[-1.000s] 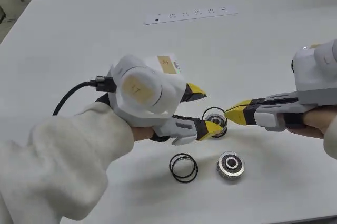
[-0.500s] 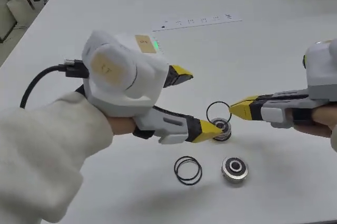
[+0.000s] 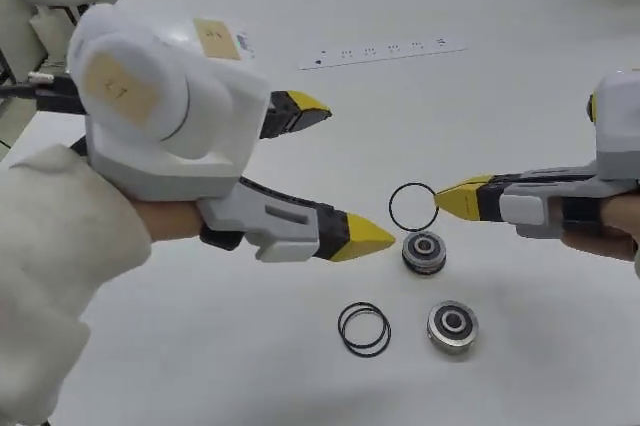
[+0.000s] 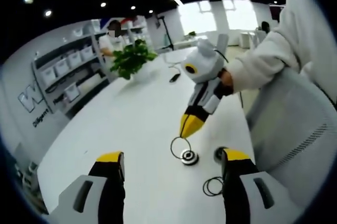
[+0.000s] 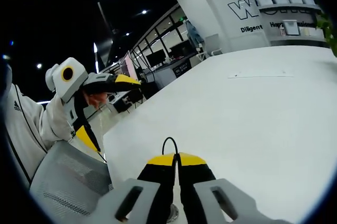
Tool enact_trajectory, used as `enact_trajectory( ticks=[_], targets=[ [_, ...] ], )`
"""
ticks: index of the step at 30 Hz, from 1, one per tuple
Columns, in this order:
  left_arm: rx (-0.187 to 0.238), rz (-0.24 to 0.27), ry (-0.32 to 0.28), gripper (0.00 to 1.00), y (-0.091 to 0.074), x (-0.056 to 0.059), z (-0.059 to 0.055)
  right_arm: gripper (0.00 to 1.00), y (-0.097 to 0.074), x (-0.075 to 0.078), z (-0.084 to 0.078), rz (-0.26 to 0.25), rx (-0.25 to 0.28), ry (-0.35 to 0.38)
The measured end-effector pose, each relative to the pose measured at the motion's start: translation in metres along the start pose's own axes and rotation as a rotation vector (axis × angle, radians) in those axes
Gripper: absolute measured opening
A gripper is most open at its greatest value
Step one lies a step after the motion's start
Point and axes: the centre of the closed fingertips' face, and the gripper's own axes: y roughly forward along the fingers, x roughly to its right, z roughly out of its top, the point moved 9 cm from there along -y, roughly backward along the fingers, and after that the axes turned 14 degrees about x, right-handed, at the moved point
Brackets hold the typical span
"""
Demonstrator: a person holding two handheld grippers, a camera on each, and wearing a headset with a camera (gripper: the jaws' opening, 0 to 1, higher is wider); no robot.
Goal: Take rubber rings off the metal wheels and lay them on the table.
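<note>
Two rings (image 3: 364, 328) lie on the surface (image 3: 520, 96) near the far wheel (image 3: 424, 251); the right gripper (image 3: 439, 200), jaws clenched, holds a third ring (image 3: 412, 206) just above it, not yet laid; the left gripper (image 3: 357, 174) has its jaws released and empty.

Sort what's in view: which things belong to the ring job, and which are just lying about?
Job: rubber ring pinched in the right hand-held gripper; loose rings on the table; far metal wheel; near metal wheel; left hand-held gripper, open.
Lying about: power strip; potted plant.
</note>
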Motion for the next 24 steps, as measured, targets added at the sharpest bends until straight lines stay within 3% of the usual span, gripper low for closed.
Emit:
enact_trajectory(
  ticks=[10,17,21,24],
  targets=[
    [-0.012,0.086,-0.017,0.83,-0.037,-0.006,-0.002,0.0,0.003,-0.009,0.004,0.026,0.009,0.005],
    [-0.077,0.116,-0.063,0.84,-0.054,0.004,-0.029,0.0,0.006,-0.016,0.003,0.041,-0.002,-0.004],
    [-0.138,0.139,-0.074,0.85,-0.06,0.007,-0.046,0.0,0.008,-0.016,0.001,0.043,-0.015,-0.001],
    [-0.151,0.141,-0.103,0.85,-0.062,0.009,-0.055,0.0,0.009,-0.018,-0.001,0.047,-0.027,-0.004]
  ],
)
